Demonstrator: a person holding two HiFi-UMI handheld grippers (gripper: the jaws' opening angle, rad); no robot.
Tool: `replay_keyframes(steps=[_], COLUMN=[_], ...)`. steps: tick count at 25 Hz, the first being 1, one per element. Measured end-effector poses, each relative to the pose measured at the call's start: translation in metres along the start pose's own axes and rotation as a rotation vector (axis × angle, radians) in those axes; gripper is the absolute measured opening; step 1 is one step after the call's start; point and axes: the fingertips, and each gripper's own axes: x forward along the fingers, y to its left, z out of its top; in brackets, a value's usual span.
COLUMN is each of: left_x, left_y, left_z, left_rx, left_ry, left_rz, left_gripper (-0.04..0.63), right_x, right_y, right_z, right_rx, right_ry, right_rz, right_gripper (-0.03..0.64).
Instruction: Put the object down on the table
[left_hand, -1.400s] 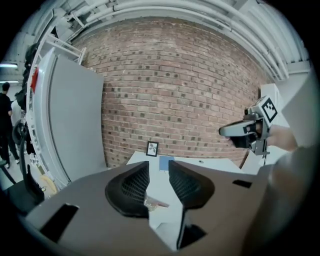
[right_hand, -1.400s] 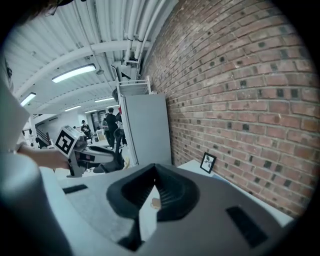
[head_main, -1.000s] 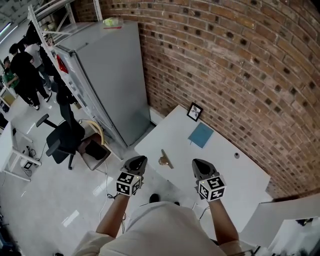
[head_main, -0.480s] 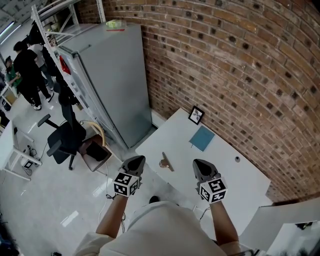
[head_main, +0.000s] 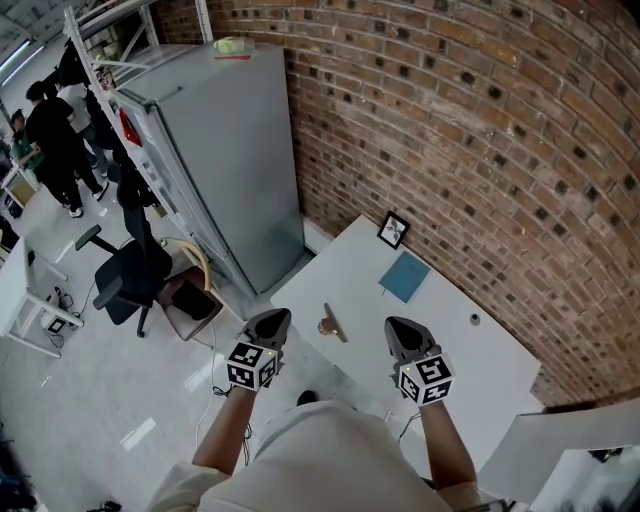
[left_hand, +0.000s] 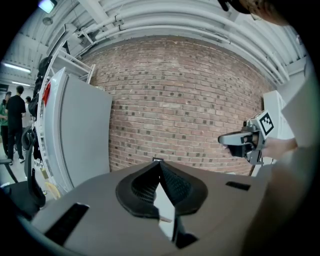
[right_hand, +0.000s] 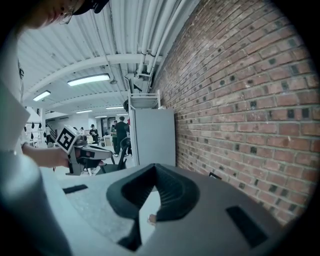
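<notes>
A small brown object with a thin stick (head_main: 330, 322) lies on the white table (head_main: 450, 350), near its front edge. It rests between my two grippers and a little beyond them. My left gripper (head_main: 276, 316) hovers at the table's near left edge, shut, with nothing in it. My right gripper (head_main: 394, 324) hangs over the table to the object's right, also shut and empty. In the left gripper view the jaw tips (left_hand: 159, 163) meet. In the right gripper view they (right_hand: 155, 166) meet too, and a bit of the brown object (right_hand: 151, 218) shows below them.
A blue notebook (head_main: 403, 274) and a small framed picture (head_main: 392, 228) lie further back on the table by the brick wall (head_main: 480, 150). A grey cabinet (head_main: 220, 150) stands left of the table. An office chair (head_main: 125, 275) and people (head_main: 50, 140) are on the floor at left.
</notes>
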Motion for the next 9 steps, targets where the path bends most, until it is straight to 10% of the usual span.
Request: replay_keyframes(steps=[9], left_x=[-0.0007], left_y=[0.0013], left_z=[-0.0012], left_rx=[-0.004], left_ry=[0.0], left_rz=[0.003], left_gripper=[-0.006], right_x=[0.0012], right_y=[-0.0015], right_z=[0.0006], right_rx=[0.005], right_ry=[-0.007], right_rz=[-0.004], right_gripper=[0.003])
